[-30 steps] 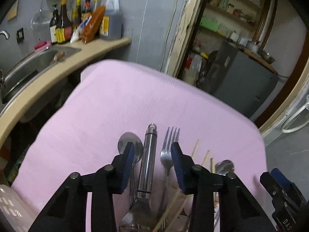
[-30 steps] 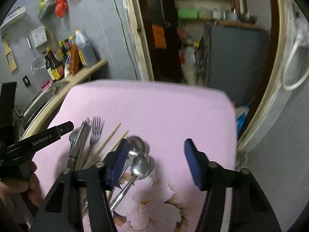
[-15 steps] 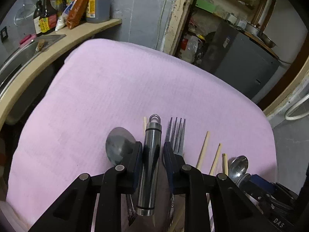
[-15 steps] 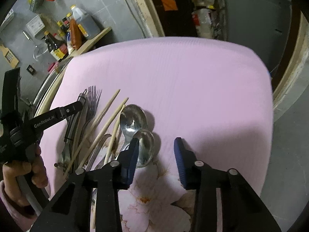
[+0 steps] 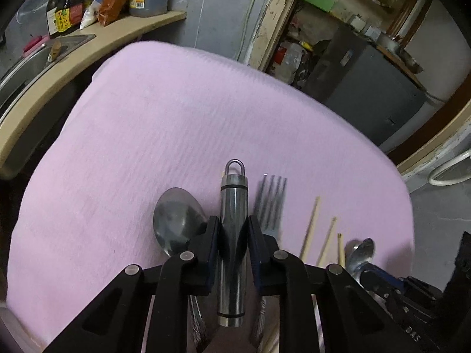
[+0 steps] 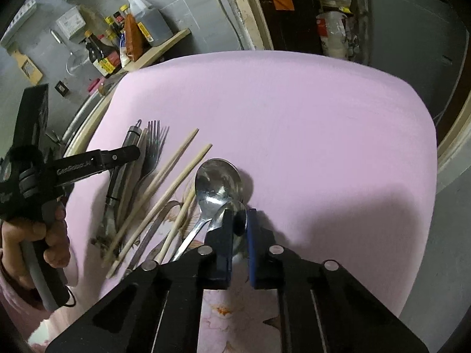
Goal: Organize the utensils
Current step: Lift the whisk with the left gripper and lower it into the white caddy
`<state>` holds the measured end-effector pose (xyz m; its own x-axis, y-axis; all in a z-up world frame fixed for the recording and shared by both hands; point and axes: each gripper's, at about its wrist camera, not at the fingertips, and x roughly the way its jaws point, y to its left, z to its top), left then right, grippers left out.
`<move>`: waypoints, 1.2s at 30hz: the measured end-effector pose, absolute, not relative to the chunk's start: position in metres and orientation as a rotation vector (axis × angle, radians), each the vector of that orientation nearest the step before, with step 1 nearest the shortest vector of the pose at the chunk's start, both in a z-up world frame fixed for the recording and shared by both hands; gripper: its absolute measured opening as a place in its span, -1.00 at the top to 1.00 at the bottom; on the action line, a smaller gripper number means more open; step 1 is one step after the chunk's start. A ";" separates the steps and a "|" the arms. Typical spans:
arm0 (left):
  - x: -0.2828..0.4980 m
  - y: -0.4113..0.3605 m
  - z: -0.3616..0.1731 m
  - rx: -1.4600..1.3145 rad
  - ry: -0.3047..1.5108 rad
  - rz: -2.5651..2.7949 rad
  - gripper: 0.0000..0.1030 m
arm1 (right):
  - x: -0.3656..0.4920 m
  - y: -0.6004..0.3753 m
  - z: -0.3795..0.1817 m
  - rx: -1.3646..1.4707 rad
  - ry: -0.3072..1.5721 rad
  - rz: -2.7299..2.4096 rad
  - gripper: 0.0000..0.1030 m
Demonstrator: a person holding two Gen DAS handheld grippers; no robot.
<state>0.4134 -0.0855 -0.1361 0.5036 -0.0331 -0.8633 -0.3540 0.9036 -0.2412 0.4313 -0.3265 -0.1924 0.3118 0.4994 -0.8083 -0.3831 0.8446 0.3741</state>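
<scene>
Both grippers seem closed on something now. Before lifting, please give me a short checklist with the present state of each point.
1. Left gripper closed on the metal handle: ok, pads press both sides.
2. Right gripper closed on the smaller spoon: ok, bowl sits between the pads.
3. Fork clear of the left gripper: cannot tell, it lies right beside one finger.
4. Larger spoon free of the held one: not ok, they overlap.
5. Chopsticks outside both grips: ok.

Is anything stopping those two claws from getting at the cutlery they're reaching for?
Nothing visible does. The left gripper is clamped on the steel-handled tool, and the right gripper has just closed on the small spoon, which lies against the larger spoon.
</scene>
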 end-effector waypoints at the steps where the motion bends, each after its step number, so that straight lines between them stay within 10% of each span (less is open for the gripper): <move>1: 0.411 -0.087 -0.132 -0.413 1.025 0.196 0.65 | 0.429 -0.329 -0.189 0.133 1.105 0.582 0.93; 36: 0.193 -0.014 0.097 -0.241 0.531 -0.144 0.66 | 0.192 -0.223 0.096 -0.078 0.328 0.308 0.97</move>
<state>0.1927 -0.0136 0.0966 0.8534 -0.1973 -0.4825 0.0730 0.9617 -0.2641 0.1921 -0.2229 0.0965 0.9007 0.2845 -0.3285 -0.3095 0.9506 -0.0254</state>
